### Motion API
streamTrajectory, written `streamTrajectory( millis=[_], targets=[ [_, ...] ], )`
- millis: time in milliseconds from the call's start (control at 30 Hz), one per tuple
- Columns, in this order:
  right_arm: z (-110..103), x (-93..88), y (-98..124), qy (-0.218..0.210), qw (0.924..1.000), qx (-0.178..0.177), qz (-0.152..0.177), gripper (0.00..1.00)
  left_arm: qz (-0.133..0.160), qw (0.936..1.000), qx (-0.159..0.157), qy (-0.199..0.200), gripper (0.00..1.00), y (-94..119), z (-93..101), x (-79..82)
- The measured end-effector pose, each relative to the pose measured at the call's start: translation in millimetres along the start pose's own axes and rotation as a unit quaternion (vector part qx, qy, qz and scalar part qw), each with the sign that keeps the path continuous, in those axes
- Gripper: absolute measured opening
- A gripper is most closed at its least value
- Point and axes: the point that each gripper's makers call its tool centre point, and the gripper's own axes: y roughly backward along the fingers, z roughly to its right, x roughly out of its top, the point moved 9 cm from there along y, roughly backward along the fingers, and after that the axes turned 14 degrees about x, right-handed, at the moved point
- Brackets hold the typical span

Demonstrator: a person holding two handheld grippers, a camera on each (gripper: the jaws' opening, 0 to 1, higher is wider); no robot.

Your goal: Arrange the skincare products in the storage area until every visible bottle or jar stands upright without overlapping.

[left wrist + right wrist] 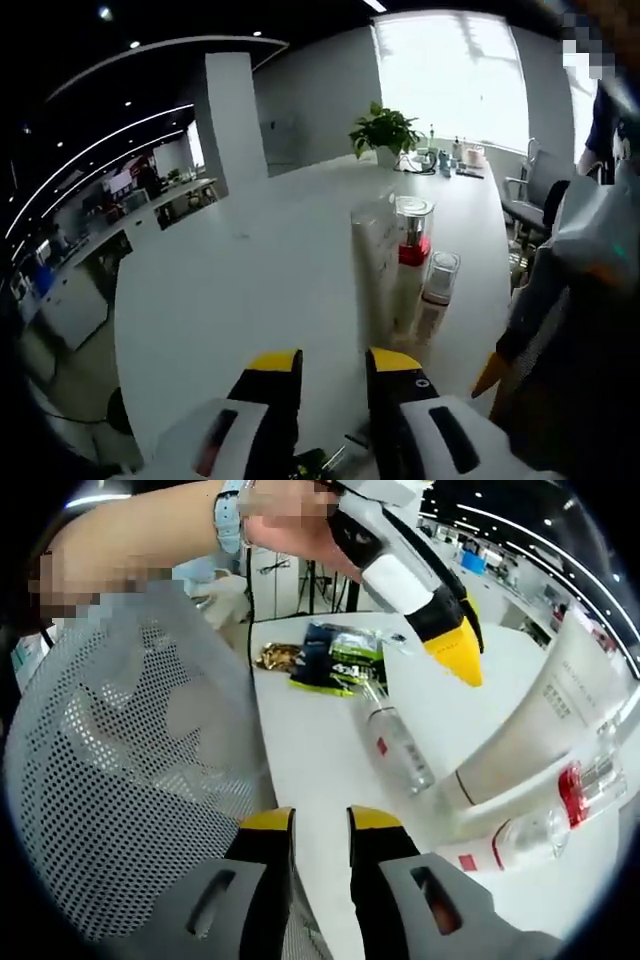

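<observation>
So far the job looks partly done. In the left gripper view a cluster of three products stands upright on the white table (250, 300), just right of centre: a tall white tube (375, 265), a red-banded bottle (413, 235) touching its far side, and a small clear-capped bottle (437, 290) just beside them on the right. They crowd each other, so whether they overlap or merely stand close is hard to judge from here. The left gripper (333, 375) hangs near the table's near edge, jaws a narrow gap apart and holding nothing.

In the right gripper view one clear bottle (398, 748) lies flat on the table, near some dark snack packets (335, 660) at the far side. The left gripper, in a hand (290, 525), hovers above that lying bottle. The right gripper (320, 825) sits near the table edge beside a mesh chair (130, 780), jaws narrowly parted and empty.

What is left, I judge: raise the lying bottle, set it upright apart from the others, and perhaps space the cluster out.
</observation>
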Motion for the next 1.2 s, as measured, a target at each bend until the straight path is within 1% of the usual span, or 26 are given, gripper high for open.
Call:
streamTrajectory(
  millis=[33,100,133,167,233,267,300,333,367,400,433,467,500,567,733,900,1067,1200],
  targets=[
    [0,0.5,0,0.001,1.0000,0.000,0.001,0.19,-0.004,1.0000,0.002,-0.003,0.27,2,-0.2,-3.9],
    [-1,1.6,0,0.004,1.0000,0.001,0.002,0.19,-0.030,0.9994,0.000,-0.019,0.30,5,0.8,-18.9],
    [-2,2.0,-1,0.005,1.0000,0.001,0.001,0.19,-0.048,0.9985,-0.002,-0.026,0.32,5,2.6,-27.8],
    [-2,2.2,-1,0.007,1.0000,0.001,0.001,0.19,-0.056,0.9980,-0.001,-0.031,0.33,4,4.0,-33.0],
    [-3,2.6,-1,0.010,0.9999,0.001,0.000,0.19,-0.054,0.9979,0.005,-0.035,0.33,0,6.7,-41.7],
    [-3,2.5,-2,0.011,0.9999,0.000,-0.001,0.19,-0.055,0.9980,0.002,-0.030,0.33,-1,6.8,-44.2],
    [-2,2.1,-2,0.011,0.9999,-0.001,-0.003,0.19,-0.068,0.9973,-0.022,-0.014,0.33,-3,11.3,-47.9],
    [-2,1.7,-2,0.011,0.9999,-0.003,-0.005,0.19,-0.086,0.9954,-0.034,-0.023,0.34,-3,13.5,-49.3],
    [-1,1.6,-2,0.010,0.9999,-0.003,-0.005,0.19,-0.090,0.9942,-0.037,-0.047,0.35,-7,14.8,-50.5],
    [0,1.2,-2,0.008,0.9999,-0.005,-0.005,0.19,-0.089,0.9934,-0.033,-0.064,0.35,-9,15.1,-52.4],
    [0,0.9,-2,0.007,0.9999,-0.006,-0.005,0.19,-0.103,0.9910,-0.032,-0.078,0.35,-12,16.2,-56.9],
    [1,0.6,-1,0.006,0.9999,-0.007,-0.006,0.19,-0.112,0.9900,-0.032,-0.080,0.35,-12,16.6,-58.4],
    [1,0.1,-1,0.005,0.9999,-0.008,-0.007,0.19,-0.127,0.9871,-0.032,-0.092,0.35,-15,18.1,-62.2],
    [2,0.2,-1,0.004,0.9999,-0.009,-0.007,0.19,-0.139,0.9824,-0.037,-0.119,0.35,-18,20.1,-67.0],
    [2,0.9,-1,0.001,1.0000,-0.007,-0.004,0.19,-0.152,0.9794,-0.036,-0.127,0.35,-22,21.2,-72.1],
    [2,0.4,-1,-0.004,1.0000,-0.001,-0.005,0.19,-0.150,0.9796,-0.035,-0.129,0.34,-22,19.8,-72.2],
    [2,0.0,-2,-0.007,1.0000,0.003,-0.006,0.19,-0.149,0.9787,-0.036,-0.136,0.29,-22,20.5,-72.5],
    [1,-0.7,-3,-0.006,0.9999,0.006,-0.010,0.19,-0.148,0.9748,-0.049,-0.159,0.28,-22,26.9,-73.8]
  ],
)
